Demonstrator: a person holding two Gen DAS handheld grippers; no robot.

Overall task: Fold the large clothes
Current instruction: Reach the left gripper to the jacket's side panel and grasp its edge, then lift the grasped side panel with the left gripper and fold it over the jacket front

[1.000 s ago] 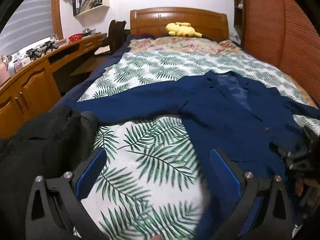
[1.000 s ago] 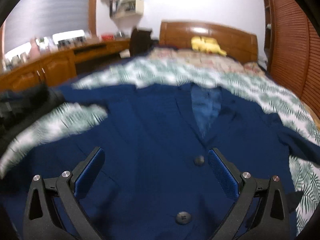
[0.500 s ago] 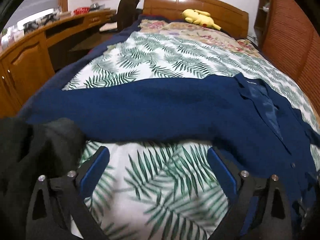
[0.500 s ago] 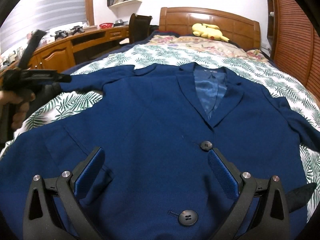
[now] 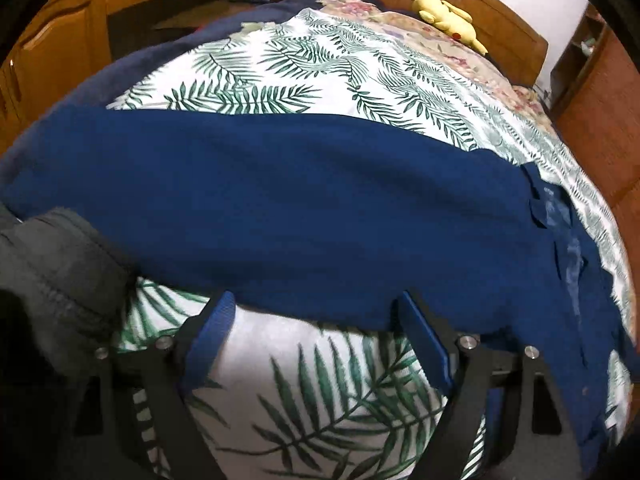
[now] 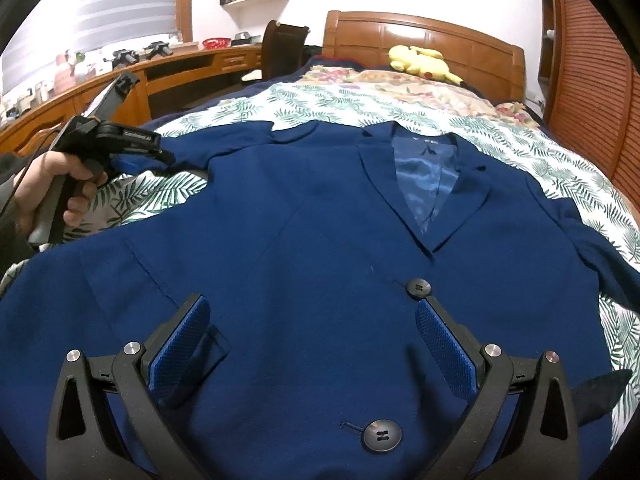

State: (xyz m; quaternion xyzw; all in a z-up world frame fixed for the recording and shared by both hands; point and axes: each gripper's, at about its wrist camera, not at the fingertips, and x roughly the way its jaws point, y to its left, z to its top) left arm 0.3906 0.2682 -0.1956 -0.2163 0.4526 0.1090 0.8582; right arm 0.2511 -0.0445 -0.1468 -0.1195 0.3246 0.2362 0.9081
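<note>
A navy blue jacket [image 6: 304, 240] lies front up and buttoned on the palm-leaf bedspread [image 5: 320, 380]. Its left sleeve [image 5: 280, 208] stretches out across the left wrist view. My left gripper [image 5: 314, 308] points down at the sleeve's near edge. Its jaws are closing, and the edge of the cloth lies at the fingertips without being pinched. In the right wrist view a hand [image 6: 48, 188] holds the left gripper [image 6: 160, 158] at that sleeve. My right gripper [image 6: 312, 312] hovers open over the jacket's lower front, between the two buttons, with nothing in it.
A dark garment [image 5: 60, 280] is piled at the bed's left edge by the sleeve end. A yellow plush toy [image 6: 420, 64] lies at the wooden headboard [image 6: 424, 36]. A wooden desk [image 6: 120, 76] and chair [image 6: 284, 48] stand to the left, slatted doors [image 6: 592, 80] to the right.
The left gripper has moved down and in toward the sleeve, rolling somewhat, and its jaws have narrowed. The right gripper has stayed over the jacket front.
</note>
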